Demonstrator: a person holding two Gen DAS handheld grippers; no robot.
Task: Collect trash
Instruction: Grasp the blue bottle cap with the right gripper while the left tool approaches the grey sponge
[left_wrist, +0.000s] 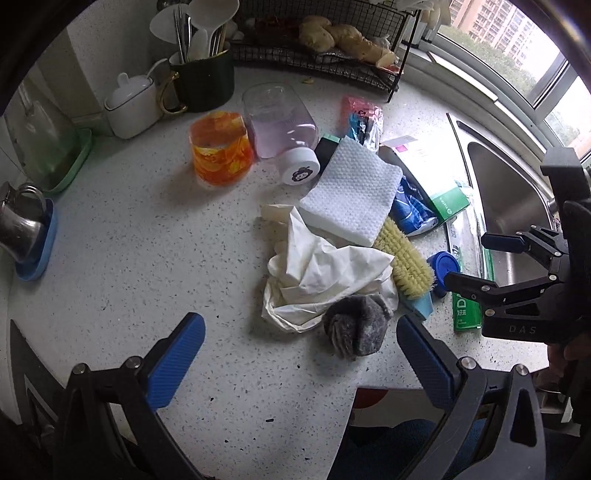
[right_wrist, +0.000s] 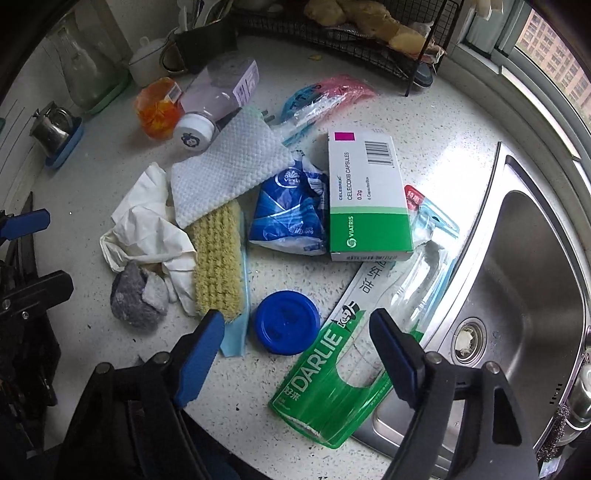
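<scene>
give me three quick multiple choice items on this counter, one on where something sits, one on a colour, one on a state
1. Where does the medicine box lie?
A. in the sink
B. on the counter, left of the sink
C. on the wire rack

2. What colour is the round lid beside the scrub brush?
A. blue
B. red
C. white

3. How does the right tool stand?
A. shut on the lid
B. shut on the toothpaste package
C. open, holding nothing

Answers:
1 B: the box rests on the speckled counter, with the sink to its right.
2 A: the lid is plain blue.
3 C: its blue pads stand apart above the lid and the green toothpaste package, pressing on neither.
</scene>
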